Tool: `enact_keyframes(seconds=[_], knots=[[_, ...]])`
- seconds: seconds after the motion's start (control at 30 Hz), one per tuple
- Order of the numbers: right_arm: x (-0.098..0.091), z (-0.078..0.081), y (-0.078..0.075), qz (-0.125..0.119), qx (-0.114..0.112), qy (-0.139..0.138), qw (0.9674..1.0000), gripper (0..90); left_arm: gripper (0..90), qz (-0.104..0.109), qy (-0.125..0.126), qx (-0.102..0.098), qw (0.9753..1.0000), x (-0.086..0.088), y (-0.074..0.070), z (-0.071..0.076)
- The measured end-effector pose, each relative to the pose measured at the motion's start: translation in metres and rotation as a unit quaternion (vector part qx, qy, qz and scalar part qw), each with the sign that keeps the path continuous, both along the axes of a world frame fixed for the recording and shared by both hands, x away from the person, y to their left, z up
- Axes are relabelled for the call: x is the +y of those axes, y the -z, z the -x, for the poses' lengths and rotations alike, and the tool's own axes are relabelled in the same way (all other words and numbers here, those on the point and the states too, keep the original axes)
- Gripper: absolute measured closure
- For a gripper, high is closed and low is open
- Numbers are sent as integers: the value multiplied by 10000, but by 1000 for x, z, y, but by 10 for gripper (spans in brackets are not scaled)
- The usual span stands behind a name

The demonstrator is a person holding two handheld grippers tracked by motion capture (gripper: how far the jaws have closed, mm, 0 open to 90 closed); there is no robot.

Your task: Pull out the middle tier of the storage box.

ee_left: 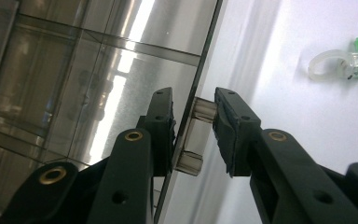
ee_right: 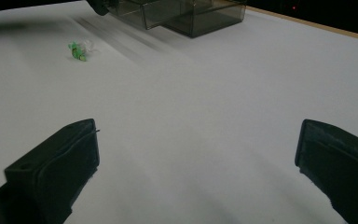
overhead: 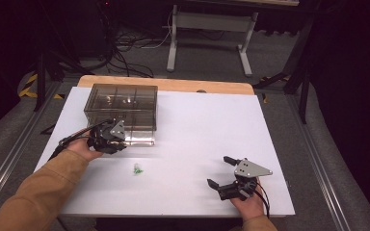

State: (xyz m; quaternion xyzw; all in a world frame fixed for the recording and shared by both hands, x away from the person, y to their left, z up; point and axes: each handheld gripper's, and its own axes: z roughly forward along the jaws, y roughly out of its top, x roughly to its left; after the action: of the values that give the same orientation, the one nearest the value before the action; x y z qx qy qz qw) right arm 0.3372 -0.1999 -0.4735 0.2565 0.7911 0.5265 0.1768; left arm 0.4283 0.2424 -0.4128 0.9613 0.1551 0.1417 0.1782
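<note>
While the left gripper pinches the box drawer's handle, the drawer looks barely opened. Ring remains unstowed; right gripper rests spread.

Left gripper jaws narrowed, right gripper jaws wide apart, low.
</note>
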Motion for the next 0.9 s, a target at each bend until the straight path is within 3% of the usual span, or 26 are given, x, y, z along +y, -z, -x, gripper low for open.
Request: enact_keyframes(seconds=[0.07,0.3,0.5,0.77,0.9], knots=[[0,0,0,-10,17,3,10000,1,685,3,-10,71,10000,1,2,-1],[0,0,0,5,17,6,10000,1,622,138,-45,8,9999,3,-1,-1],[1,0,0,9,23,6,10000,1,504,588,-49,71,9982,8,-10,1],[1,0,0,20,38,-4,10000,1,447,721,-99,-5,9973,9,-16,5],[1,0,0,28,40,-9,10000,1,408,939,-161,-11,9955,10,-19,8]])
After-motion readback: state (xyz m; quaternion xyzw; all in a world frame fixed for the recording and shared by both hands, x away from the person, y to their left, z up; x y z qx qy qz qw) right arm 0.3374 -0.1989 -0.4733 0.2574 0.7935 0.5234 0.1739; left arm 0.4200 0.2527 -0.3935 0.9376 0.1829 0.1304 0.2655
